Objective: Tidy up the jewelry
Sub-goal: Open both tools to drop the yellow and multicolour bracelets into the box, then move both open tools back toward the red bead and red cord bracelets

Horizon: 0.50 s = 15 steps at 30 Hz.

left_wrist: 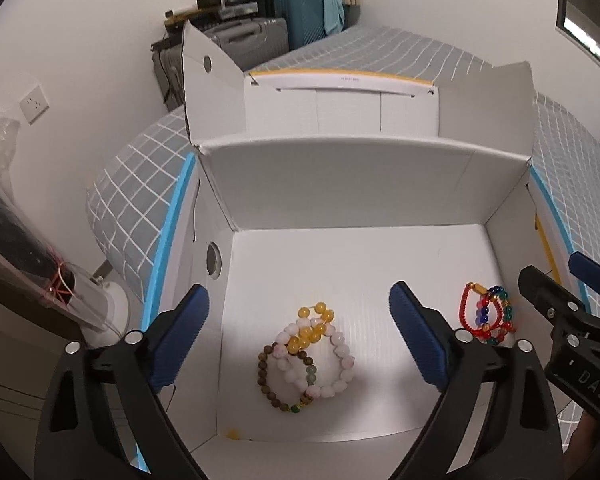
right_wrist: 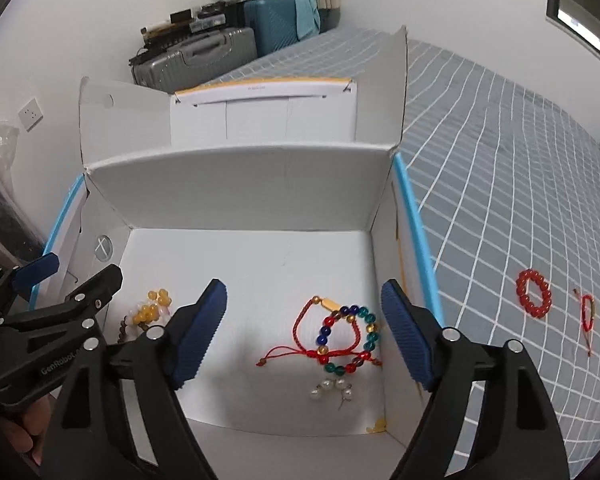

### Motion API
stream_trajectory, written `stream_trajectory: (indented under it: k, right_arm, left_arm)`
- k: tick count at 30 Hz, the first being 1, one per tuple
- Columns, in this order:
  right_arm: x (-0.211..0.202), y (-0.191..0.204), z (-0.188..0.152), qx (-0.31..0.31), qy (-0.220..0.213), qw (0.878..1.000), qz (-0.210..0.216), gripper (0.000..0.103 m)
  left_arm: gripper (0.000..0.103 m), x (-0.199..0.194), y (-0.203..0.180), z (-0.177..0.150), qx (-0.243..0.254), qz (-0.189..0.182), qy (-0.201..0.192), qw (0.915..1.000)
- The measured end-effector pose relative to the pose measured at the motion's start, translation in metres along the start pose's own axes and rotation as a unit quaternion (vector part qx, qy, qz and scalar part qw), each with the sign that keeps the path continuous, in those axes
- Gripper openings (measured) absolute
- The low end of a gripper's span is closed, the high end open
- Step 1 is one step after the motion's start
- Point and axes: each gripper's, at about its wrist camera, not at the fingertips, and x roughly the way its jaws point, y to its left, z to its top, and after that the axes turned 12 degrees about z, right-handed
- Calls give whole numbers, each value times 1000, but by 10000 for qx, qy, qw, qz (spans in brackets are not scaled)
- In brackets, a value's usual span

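Observation:
An open white box (left_wrist: 360,184) (right_wrist: 240,184) sits on the bed. On its floor at the left lie a yellow, a pink and a brown bead bracelet (left_wrist: 306,354) (right_wrist: 150,312) in a pile. At the right lie a red cord bracelet and a multicolour bead bracelet (left_wrist: 486,314) (right_wrist: 340,334), with pearl earrings (right_wrist: 332,388) in front. My left gripper (left_wrist: 300,332) hangs open and empty over the left pile. My right gripper (right_wrist: 304,328) hangs open and empty over the right pile. A red bead bracelet (right_wrist: 534,294) and a thin red cord bracelet (right_wrist: 588,314) lie on the bed outside the box.
The grey checked bedspread (right_wrist: 500,160) stretches to the right of the box. Suitcases (right_wrist: 228,48) stand against the far wall. A plastic-wrapped object (left_wrist: 16,240) is at the left. The box flaps (left_wrist: 208,80) stand up behind.

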Motion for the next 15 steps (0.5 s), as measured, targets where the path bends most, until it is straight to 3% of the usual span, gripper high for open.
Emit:
stream_trajectory:
  k: [2,8,15]
  right_arm:
    - [-5,-2,0,7,-84,10000,-46,86]
    - [-21,-15,-1,223,-259,9994,-75,93]
    - [-56,-38,-7,409,-577,9971,-263,95]
  left_arm:
    - [95,-1,-1,1,-3,5,-47,10000]
    - [97,-13,-9,3,46,-98,-201,9997]
    - [97,-34,-31,3,129,-301,-392,9987]
